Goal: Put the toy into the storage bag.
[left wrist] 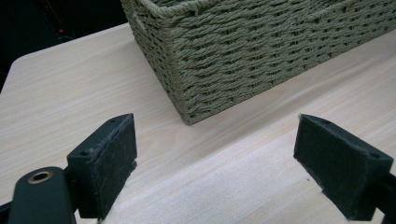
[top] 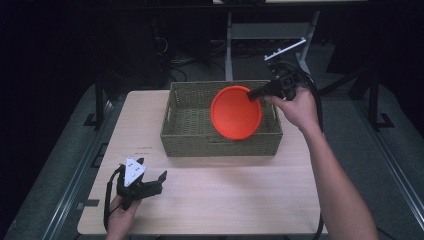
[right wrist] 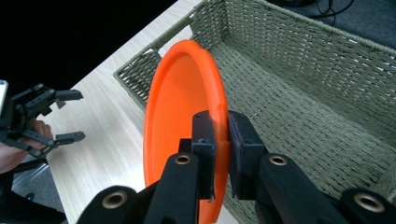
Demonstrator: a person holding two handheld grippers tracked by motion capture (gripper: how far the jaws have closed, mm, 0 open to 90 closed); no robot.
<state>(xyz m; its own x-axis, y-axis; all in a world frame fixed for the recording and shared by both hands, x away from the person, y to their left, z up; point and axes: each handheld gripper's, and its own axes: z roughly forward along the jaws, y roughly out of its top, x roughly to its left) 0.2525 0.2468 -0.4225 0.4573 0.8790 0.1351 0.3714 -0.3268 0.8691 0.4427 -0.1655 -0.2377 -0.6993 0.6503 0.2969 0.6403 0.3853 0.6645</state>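
An orange plate (top: 235,112) hangs tilted above the right half of a woven green basket (top: 190,140). My right gripper (top: 256,93) is shut on the plate's right rim. In the right gripper view both pads pinch the edge of the orange plate (right wrist: 180,102), which stands nearly on edge over the basket (right wrist: 299,107). My left gripper (top: 152,177) rests low at the table's near left corner, jaws spread wide with nothing between them. Its pads (left wrist: 105,158) frame bare tabletop, with the basket's near corner (left wrist: 224,60) just ahead.
The light wooden table (top: 240,195) has open surface in front of the basket. Beyond the far edge stand a metal stand (top: 265,35) and cables on a dark floor. The other hand's gripper (right wrist: 56,116) shows far off in the right gripper view.
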